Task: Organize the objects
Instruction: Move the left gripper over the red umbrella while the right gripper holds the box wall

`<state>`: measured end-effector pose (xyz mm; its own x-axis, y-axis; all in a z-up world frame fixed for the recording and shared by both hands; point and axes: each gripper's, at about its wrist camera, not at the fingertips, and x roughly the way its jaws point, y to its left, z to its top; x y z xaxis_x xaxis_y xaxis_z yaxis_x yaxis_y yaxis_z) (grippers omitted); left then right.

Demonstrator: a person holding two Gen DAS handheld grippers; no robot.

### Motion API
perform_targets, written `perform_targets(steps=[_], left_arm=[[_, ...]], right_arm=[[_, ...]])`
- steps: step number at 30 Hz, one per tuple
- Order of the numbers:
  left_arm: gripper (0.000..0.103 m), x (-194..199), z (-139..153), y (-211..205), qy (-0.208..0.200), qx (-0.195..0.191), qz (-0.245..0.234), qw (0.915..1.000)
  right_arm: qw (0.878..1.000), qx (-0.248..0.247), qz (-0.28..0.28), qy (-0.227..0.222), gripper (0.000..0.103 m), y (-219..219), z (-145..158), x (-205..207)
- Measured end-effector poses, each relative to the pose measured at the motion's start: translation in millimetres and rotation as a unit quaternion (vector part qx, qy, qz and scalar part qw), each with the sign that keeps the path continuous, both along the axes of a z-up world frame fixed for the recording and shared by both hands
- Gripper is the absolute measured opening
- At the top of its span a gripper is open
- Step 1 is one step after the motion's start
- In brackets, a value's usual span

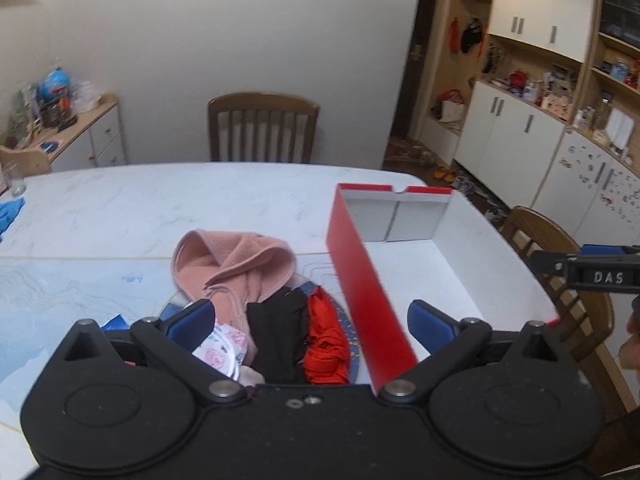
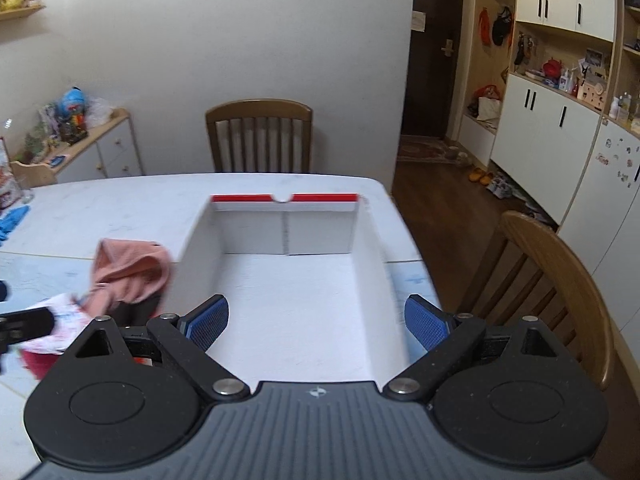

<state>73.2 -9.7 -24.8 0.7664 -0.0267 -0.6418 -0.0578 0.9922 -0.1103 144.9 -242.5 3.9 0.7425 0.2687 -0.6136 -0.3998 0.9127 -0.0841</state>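
A pile of clothes lies on the white table [image 1: 120,208]: a pink cloth [image 1: 236,264], a black garment [image 1: 280,332], a red garment [image 1: 326,344] and a white patterned piece [image 1: 220,352]. My left gripper [image 1: 312,322] is open and empty just above this pile. To the right stands an open box, red outside and white inside [image 1: 364,280]. My right gripper [image 2: 318,322] is open and empty over the box's white floor [image 2: 296,304]. The pink cloth [image 2: 132,272] shows left of the box in the right wrist view. The right gripper's body [image 1: 592,272] shows at the left view's right edge.
A wooden chair [image 1: 262,128] stands at the table's far side and another [image 2: 560,280] at its right edge. A blue cloth [image 1: 10,210] and a glass [image 1: 16,184] sit at the far left. Cabinets line the right wall.
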Motion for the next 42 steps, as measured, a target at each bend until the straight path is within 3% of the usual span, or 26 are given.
perform_targets(steps=[5,9,29,31,34,37,40,42], left_arm=[[0.102,6.7,-9.7,7.4,0.015,0.009,0.024,0.9996],[0.102,9.2,-19.6,7.6,0.03,0.01,0.013,0.9994],[0.086,41.3,-71.0,-33.5,0.091,0.053,-0.066,0.9923],[0.081,46.7,-76.6,-35.6,0.098,0.057,-0.065,0.9914],[0.082,53.4,-83.4,-36.9,0.103,0.06,-0.063,0.9908],[0.083,57.9,-86.0,-33.6,0.097,0.05,-0.061,0.9922],[0.074,60.5,-84.1,-27.5,0.09,0.03,-0.066,0.9933],[0.074,61.1,-83.2,-22.8,0.088,0.023,-0.064,0.9938]], right_arm=[[1.0,-0.011,-0.005,0.023,0.094,-13.6,-13.4,36.0],[0.999,-0.027,0.002,0.043,0.089,-16.7,-27.2,57.2],[0.989,-0.065,0.015,0.129,0.022,-15.4,-65.7,112.5],[0.988,-0.067,0.016,0.136,0.019,-15.9,-68.2,114.8],[0.987,-0.077,0.016,0.141,0.01,-15.1,-71.5,116.6],[0.987,-0.085,0.019,0.138,0.006,-14.1,-72.7,116.4],[0.987,-0.085,0.019,0.137,0.004,-16.3,-73.2,118.1],[0.987,-0.083,0.024,0.137,0.004,-15.7,-73.0,117.7]])
